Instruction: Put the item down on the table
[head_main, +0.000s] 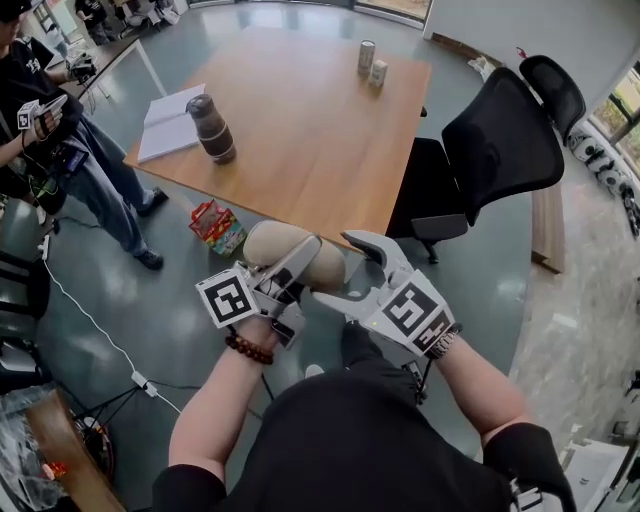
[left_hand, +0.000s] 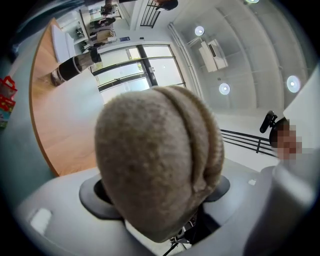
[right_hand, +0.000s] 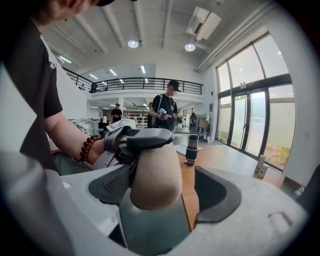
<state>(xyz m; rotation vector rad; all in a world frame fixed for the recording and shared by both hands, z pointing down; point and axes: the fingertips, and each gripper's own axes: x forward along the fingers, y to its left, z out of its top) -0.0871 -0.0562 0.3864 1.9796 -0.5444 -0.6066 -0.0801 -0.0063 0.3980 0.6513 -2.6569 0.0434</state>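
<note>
Woolly tan item (head_main: 268, 245) sits at the lower middle of the head view, held up in the air just short of the near edge of the wooden bench (head_main: 320, 130) and not resting on it. The left gripper (head_main: 300, 268) is clamped on it, one jaw lying across its top. The right gripper (head_main: 350, 272) reaches in from the right with its jaws spread around the item's near end. On the bench a dark flask (head_main: 212, 128) stands beside an open notebook (head_main: 168, 122) at the upper left, two cans (head_main: 371, 62) stand at the far edge, and a black chair (head_main: 500, 150) stands at the right.

In the left gripper view the item fills the centre, pinched between both jaws, with the bench and flask at the upper left.

In the right gripper view the item's rounded end lies between the jaws. It sits close against the left pad with a clear gap to the right pad, so this gripper is released. The left gripper's jaw presses on the item's top.
</note>
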